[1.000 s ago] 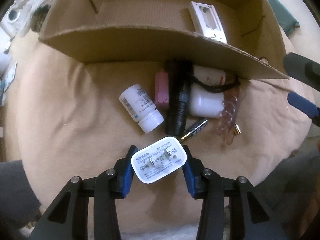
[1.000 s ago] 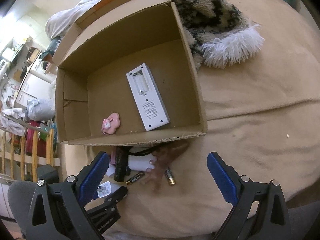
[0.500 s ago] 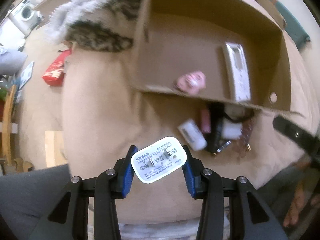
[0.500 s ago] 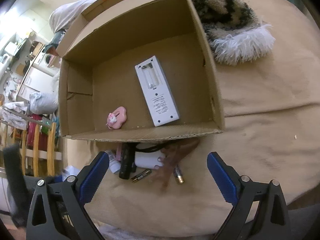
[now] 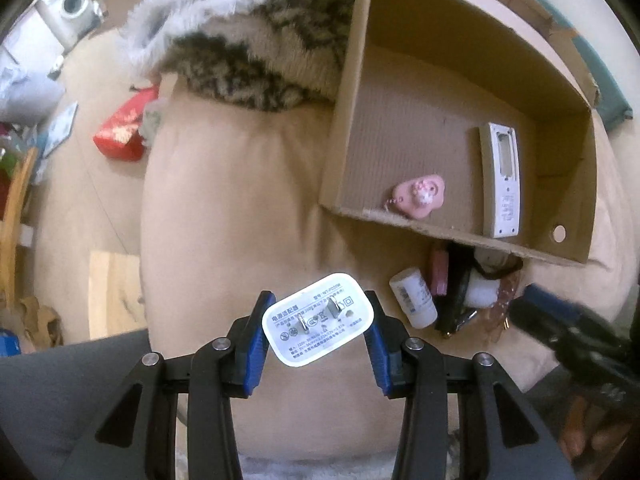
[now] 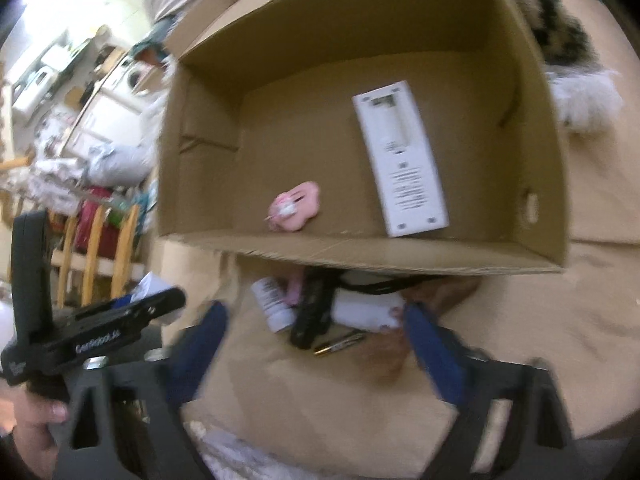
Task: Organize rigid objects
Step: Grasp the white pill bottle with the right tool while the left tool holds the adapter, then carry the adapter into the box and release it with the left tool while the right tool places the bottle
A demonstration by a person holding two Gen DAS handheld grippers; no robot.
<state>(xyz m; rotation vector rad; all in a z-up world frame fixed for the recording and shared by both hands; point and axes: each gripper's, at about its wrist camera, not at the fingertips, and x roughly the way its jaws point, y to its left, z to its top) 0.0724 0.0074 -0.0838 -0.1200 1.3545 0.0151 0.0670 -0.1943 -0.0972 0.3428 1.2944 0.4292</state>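
Note:
My left gripper (image 5: 318,297) is shut on a white charger plug (image 5: 320,326), held above the beige cushion, left of the heap. The cardboard box (image 5: 440,236) holds a white remote (image 5: 502,180) and a pink charm (image 5: 420,196). In front of the box lie a white pill bottle (image 6: 272,304), a black torch (image 6: 312,312), a white case (image 6: 368,310) and a battery (image 6: 340,342). My right gripper (image 6: 316,312) hangs over this heap with its jaws closing. The heap lies between the jaws and the pads press on nothing.
A furry patterned fabric (image 5: 248,52) lies beside the box's left wall. A red packet (image 5: 120,132) and a washing machine (image 5: 68,4) are on the floor beyond the beige cushion (image 5: 224,200). A wooden chair (image 6: 100,240) stands at the left.
My left gripper has risen and drifted left with the charger, away from the heap. My right gripper has come closer to the heap and its jaws have narrowed.

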